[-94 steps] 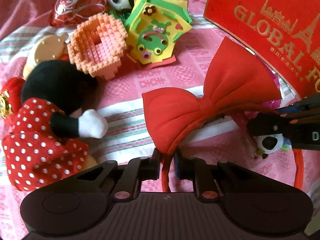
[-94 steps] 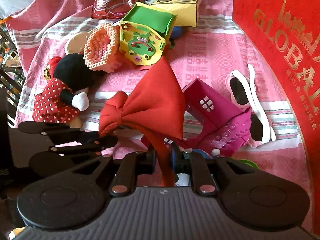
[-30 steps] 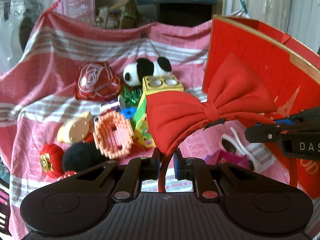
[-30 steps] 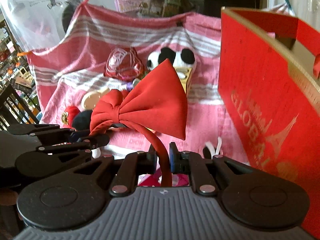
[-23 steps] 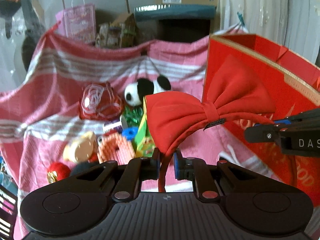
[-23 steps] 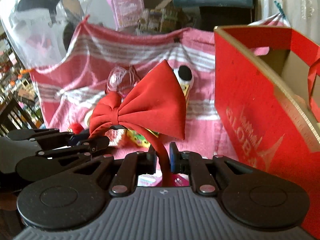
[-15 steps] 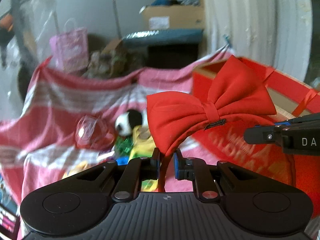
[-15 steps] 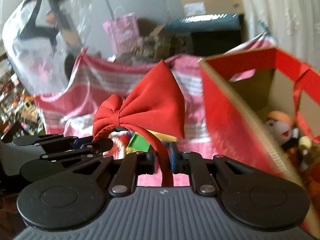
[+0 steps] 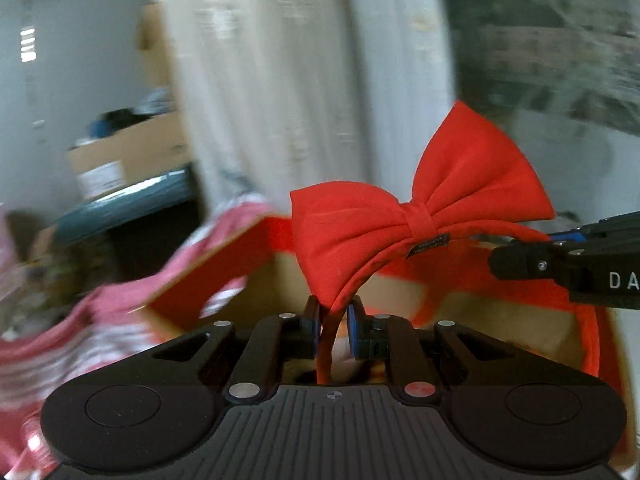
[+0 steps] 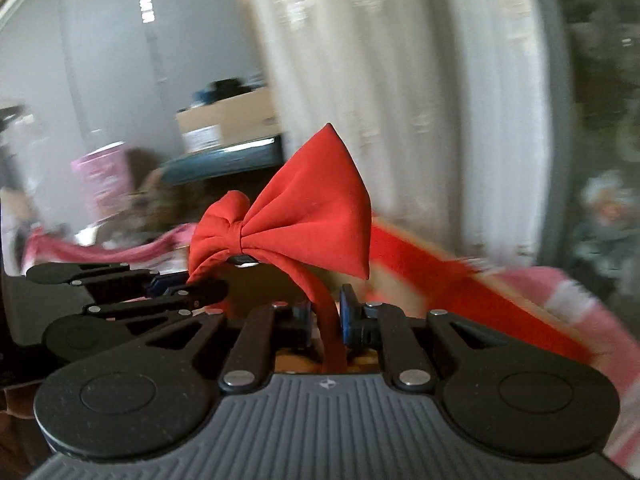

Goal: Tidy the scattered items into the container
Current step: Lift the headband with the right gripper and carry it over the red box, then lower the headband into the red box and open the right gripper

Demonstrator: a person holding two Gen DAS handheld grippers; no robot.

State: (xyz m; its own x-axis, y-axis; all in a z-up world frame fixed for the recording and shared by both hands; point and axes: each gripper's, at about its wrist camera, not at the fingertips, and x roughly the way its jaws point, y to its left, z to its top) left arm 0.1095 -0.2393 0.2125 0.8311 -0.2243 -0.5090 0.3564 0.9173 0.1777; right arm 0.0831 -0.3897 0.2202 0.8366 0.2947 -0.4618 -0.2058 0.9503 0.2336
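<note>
A red headband with a big red bow (image 9: 404,208) is held in the air by both grippers, one at each end of its band. My left gripper (image 9: 333,322) is shut on the band's left end. My right gripper (image 10: 325,316) is shut on the other end, and the bow also shows there (image 10: 304,208). The red cardboard box (image 9: 224,268) with a brown inside lies open just below and ahead; its red rim shows in the right wrist view (image 10: 460,276). The right gripper's fingers (image 9: 560,264) show at right in the left wrist view.
The pink striped cloth (image 9: 60,344) covers the surface at lower left. White curtains (image 9: 280,80) hang behind. A cardboard carton (image 10: 228,120) on a teal shelf stands at the back. The scattered toys are out of view. Both views are motion-blurred.
Both grippers have lifted the headband off the cloth and swung it up and right over the open red box. The toys have dropped out of view.
</note>
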